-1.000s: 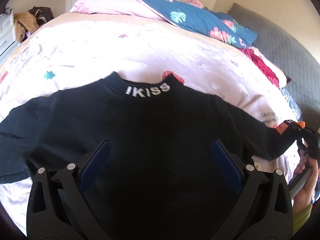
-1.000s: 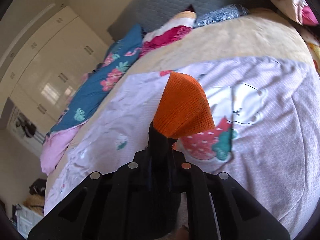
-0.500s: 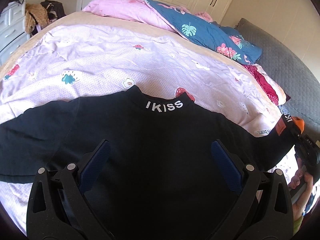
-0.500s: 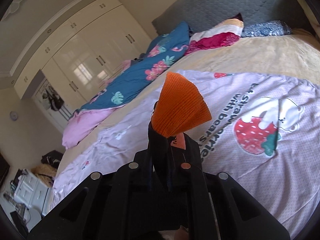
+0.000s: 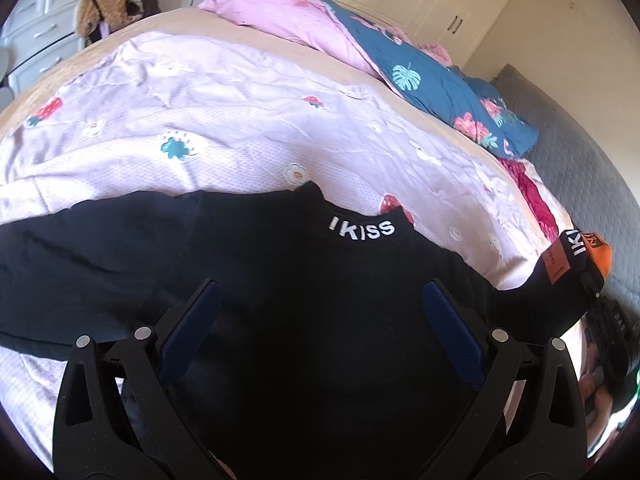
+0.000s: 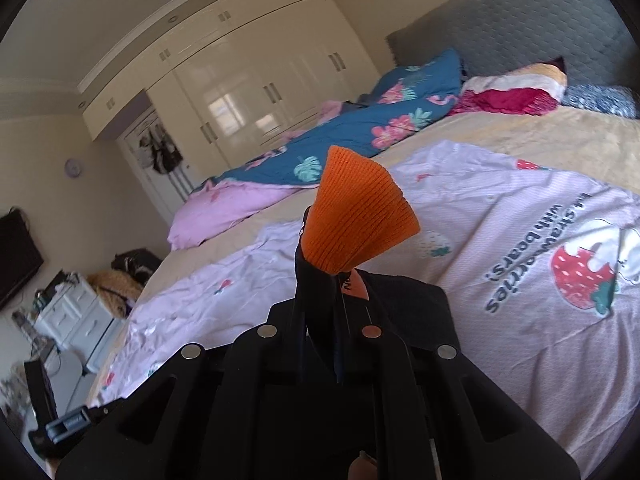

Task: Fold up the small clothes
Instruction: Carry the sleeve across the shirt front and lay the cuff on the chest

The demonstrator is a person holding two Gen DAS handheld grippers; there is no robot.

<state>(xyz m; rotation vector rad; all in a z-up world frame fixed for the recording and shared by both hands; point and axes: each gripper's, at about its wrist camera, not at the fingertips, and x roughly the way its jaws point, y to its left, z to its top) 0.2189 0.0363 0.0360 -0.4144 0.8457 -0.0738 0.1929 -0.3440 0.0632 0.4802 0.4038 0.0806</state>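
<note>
While the black sweatshirt [image 5: 304,320] lies spread front-up across a pale pink strawberry-print bedsheet [image 5: 224,128], the right gripper [image 6: 320,312] is clamped tight on the end of one sleeve, with the orange ribbed cuff [image 6: 356,224] fanning out beyond its closed jaws. Holding it by the cuff seems meant to let that sleeve be carried across the body for a fold. From the left wrist view, the same sleeve stretches out to the right edge, lifted off the bed. The left gripper [image 5: 320,312] hangs over the middle of the sweatshirt with its blue-padded jaws spread wide and nothing pinched between them, probably ready to pin or take the fabric. White letters reading IKISS run along the collar [image 5: 362,228], and the cloth looks soft, dark and mostly flat. A blue floral quilt [image 5: 440,84] is bunched at the far side of the bed.
</note>
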